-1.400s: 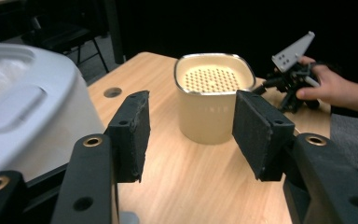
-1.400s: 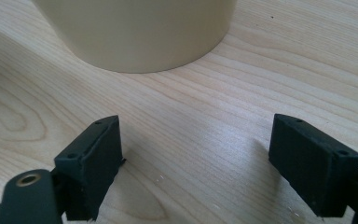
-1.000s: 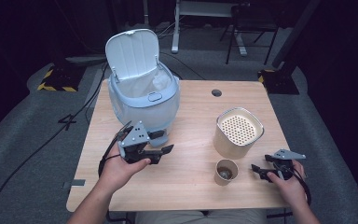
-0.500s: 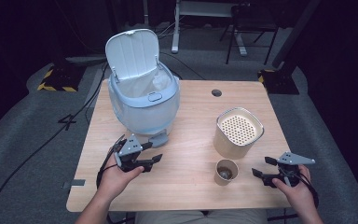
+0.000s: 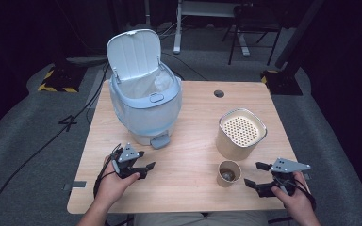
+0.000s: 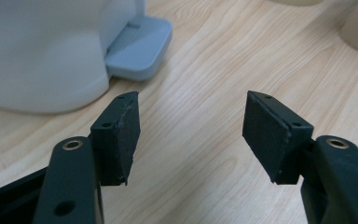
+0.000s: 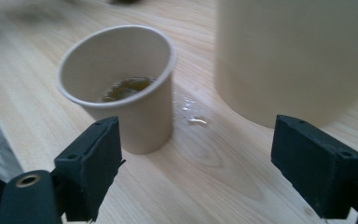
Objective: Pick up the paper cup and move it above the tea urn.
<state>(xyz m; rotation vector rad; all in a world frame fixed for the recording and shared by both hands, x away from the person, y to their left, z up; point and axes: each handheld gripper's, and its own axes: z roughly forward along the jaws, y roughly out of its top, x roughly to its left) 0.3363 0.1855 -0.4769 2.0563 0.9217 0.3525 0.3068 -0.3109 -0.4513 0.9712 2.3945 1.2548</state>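
A small paper cup (image 5: 228, 173) (image 7: 121, 88) with brown liquid at its bottom stands near the table's front right. My right gripper (image 5: 253, 174) (image 7: 196, 135) sits just right of it, open. Its jaws have just been opening, and the cup stands ahead of the left jaw, not between them. My left gripper (image 5: 143, 161) (image 6: 192, 116) hovers low over bare wood in front of the white bin (image 5: 146, 103) (image 6: 42, 51). It is open and empty, and its jaws have just been opening too. The bin's lid stands up, and its foot pedal (image 5: 160, 141) (image 6: 140, 46) faces me.
A tall beige canister (image 5: 241, 133) (image 7: 298, 56) with a perforated top stands just behind the cup. A few water drops (image 7: 191, 112) lie on the wooden table (image 5: 193, 197) between the two. Dark floor with cables surrounds the table.
My left gripper has dropped from beside the bin down toward the table and nearer to me. The right gripper's jaws stand wider apart beside the cup.
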